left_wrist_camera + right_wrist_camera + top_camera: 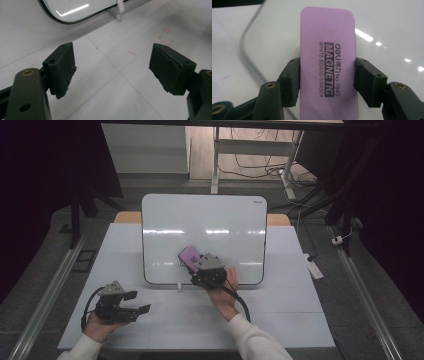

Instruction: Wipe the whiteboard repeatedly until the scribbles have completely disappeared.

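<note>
Between the right hand-held gripper's clamped jaws, a pink rectangular whiteboard eraser, black-lettered.

My eraser is showing pink with black lettering. My claws' pads are looking black. The whiteboard is gleaming white, edged in black, and the tabletop is showing pale grey.

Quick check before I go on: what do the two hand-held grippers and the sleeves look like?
Both are black: the left hand-held gripper and right hand-held gripper each carry a grey three-cornered plate and trail a black cable. Jaws end in blocky dark pads, with brass-coloured pivot rivets. Sleeves are white.
</note>
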`<state>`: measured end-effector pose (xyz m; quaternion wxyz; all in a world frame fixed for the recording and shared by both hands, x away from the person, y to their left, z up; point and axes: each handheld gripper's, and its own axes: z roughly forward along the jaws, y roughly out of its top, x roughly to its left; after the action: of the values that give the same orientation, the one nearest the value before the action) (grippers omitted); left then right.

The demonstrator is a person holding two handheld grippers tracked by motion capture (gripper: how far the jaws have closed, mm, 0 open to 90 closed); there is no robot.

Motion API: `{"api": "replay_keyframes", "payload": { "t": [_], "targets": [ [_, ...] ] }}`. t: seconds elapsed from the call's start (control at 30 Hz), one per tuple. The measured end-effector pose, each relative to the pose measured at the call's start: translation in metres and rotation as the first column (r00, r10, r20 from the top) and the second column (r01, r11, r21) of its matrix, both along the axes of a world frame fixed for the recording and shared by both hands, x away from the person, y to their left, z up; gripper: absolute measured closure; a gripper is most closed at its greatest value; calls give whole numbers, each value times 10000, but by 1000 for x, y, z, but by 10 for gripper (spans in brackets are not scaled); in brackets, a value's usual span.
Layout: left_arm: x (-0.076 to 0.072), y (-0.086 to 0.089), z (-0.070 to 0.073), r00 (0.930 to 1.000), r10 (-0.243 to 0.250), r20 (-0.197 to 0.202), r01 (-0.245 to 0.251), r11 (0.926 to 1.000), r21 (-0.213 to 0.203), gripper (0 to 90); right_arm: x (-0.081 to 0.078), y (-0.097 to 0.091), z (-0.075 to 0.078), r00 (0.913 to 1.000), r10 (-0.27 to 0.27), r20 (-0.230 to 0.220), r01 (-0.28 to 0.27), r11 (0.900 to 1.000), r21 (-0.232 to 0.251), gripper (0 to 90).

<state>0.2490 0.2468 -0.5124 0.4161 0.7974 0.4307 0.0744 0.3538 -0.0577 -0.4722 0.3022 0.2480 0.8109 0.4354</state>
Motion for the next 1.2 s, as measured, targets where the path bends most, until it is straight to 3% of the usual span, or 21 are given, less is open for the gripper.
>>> {"api": "replay_keyframes", "payload": {
  "t": [0.23, 0.33, 0.47, 0.57, 0.7, 0.77, 0.83, 0.97, 1.07, 1.2],
  "targets": [
    [0, 0, 0, 10000, 12, 8, -12, 10000, -1, 219, 13, -34, 17, 9933, -1120, 280, 1100, 9919, 640, 406],
    [0, -1, 0, 10000, -3, -1, 3, 10000, 2, 219, 14, -32, 17, 9918, -1243, 294, 1220, 9900, 714, 406],
    [0, -2, 0, 10000, -8, -30, 8, 10000, 19, 219, 6, -5, 5, 9993, -345, -127, 352, 9975, 619, 407],
    [0, -2, 0, 10000, -4, -9, 4, 10000, 19, 219, -4, 21, -7, 9990, 349, -291, -342, 9992, 227, 407],
    [0, 0, 0, 10000, -27, -9, 27, 10000, -5, 219, -10, 37, -15, 9981, 570, -219, -571, 9984, -34, 407],
    [0, 1, 0, 10000, -8, -19, 8, 10000, -14, 219, -8, 32, -12, 9969, 670, -402, -667, 9977, 84, 406],
    [1, 1, 0, 10000, 1, -16, -1, 10000, -33, 219, -4, 21, -7, 9991, 359, -216, -357, 9993, 80, 407],
    [0, 1, 0, 10000, -2, 10, 3, 10000, -16, 219, 7, -12, 9, 9975, -626, 329, 613, 9974, 385, 406],
    [0, 1, 1, 10000, -2, 13, 2, 10000, -5, 219, 16, -39, 21, 9867, -1508, 604, 1461, 9864, 753, 406],
    [0, 0, 1, 10000, -9, 21, 9, 10000, 2, 219, 18, -42, 22, 9855, -1627, 475, 1573, 9824, 1008, 406]
  ]
}}
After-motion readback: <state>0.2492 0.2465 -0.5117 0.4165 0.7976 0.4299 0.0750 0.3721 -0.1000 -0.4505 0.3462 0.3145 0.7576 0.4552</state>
